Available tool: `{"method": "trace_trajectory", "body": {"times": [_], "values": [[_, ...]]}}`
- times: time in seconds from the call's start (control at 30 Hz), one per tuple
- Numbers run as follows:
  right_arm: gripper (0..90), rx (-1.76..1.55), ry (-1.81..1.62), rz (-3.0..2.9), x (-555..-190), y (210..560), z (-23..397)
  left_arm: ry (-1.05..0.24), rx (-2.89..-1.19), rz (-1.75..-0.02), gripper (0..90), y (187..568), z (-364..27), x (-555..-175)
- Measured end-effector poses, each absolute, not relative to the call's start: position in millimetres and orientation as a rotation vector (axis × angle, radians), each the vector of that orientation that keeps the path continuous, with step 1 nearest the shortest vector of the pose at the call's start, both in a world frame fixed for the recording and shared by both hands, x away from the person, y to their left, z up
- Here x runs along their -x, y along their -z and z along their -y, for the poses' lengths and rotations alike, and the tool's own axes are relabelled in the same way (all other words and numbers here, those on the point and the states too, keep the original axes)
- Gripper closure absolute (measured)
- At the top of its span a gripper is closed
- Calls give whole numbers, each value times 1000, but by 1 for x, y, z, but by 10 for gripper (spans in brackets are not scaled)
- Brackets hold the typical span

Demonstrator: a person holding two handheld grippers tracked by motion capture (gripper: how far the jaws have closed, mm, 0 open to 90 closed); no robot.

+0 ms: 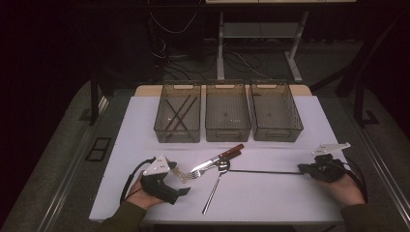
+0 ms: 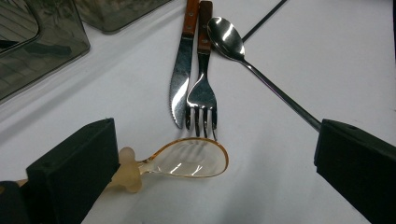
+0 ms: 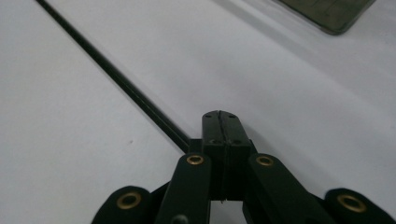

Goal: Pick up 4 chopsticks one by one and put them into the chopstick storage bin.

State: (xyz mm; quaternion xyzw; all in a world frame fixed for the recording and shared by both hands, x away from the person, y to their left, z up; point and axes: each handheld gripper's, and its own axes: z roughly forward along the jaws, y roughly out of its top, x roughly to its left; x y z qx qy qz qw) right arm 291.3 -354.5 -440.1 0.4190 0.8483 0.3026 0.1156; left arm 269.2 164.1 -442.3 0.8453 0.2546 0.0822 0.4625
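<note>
Right gripper (image 3: 220, 116) clamped on a thin black stick (image 3: 112, 74); left gripper (image 2: 215, 154), jaws wide, around an amber spoon (image 2: 187, 161).

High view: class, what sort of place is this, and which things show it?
Probably a lab set up for recording: a white table with three bins, loose cables on the floor behind, dark surroundings.

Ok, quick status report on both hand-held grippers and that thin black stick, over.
Right hand-held gripper shut on thin black stick. Left hand-held gripper open around clear amber plastic spoon. Stick's far end beside long steel spoon.
</note>
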Motion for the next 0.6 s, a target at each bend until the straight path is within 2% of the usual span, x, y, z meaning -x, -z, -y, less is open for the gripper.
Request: {"method": "trace_trajectory", "body": {"times": [0.43, 0.53, 0.6], "values": [[897, -1196, -922, -2487, -279, 437, 352, -202, -2083, -622, 0, 442, -164, -269], [812, -1148, -1034, -2484, -278, 430, 345, -202, -2085, -622, 0, 442, -163, -269], [792, -1083, -1079, -2518, -278, 429, 334, -202, -2085, -621, 0, 442, -163, -269]]}}
